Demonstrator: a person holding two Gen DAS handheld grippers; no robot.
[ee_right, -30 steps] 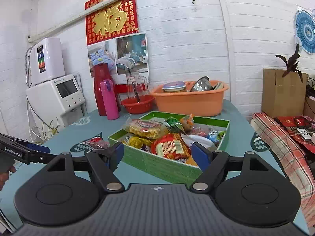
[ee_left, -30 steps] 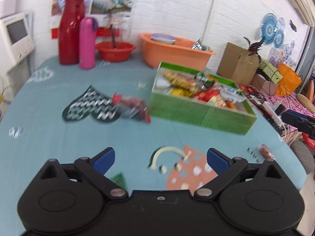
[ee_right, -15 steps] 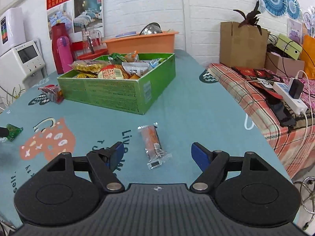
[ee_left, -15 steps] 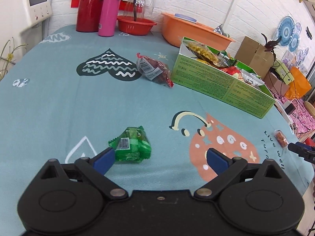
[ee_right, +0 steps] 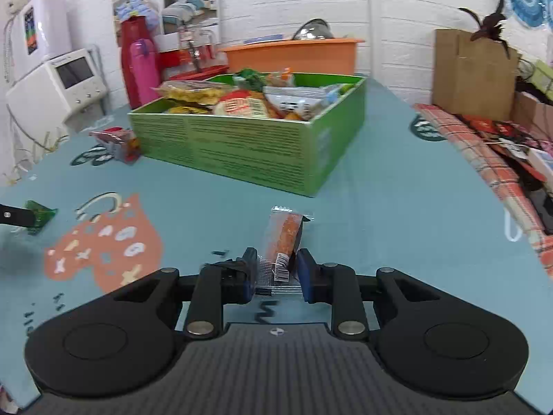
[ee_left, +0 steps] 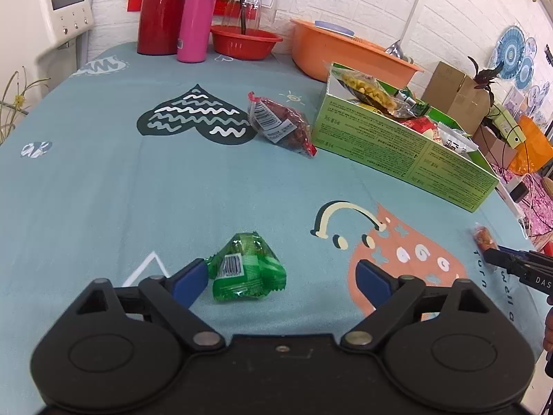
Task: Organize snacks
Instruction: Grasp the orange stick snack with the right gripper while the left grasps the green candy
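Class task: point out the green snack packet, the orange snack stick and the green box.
green snack packet (ee_left: 248,269), left wrist view, wrapper middle
orange snack stick (ee_right: 285,237), right wrist view, wrapper middle
green box (ee_right: 228,148), right wrist view, front wall

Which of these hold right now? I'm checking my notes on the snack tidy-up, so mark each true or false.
1. The right claw is closed on the orange snack. True; its jaws have just been closing.
2. The left claw grips the green snack. False: its jaws are open, one finger beside the packet.
3. The green box is empty. False: it is full of snacks.
4. A red snack bag lies on the table beside the box. True.
5. The pink bottle lies on its side. False: it stands upright.
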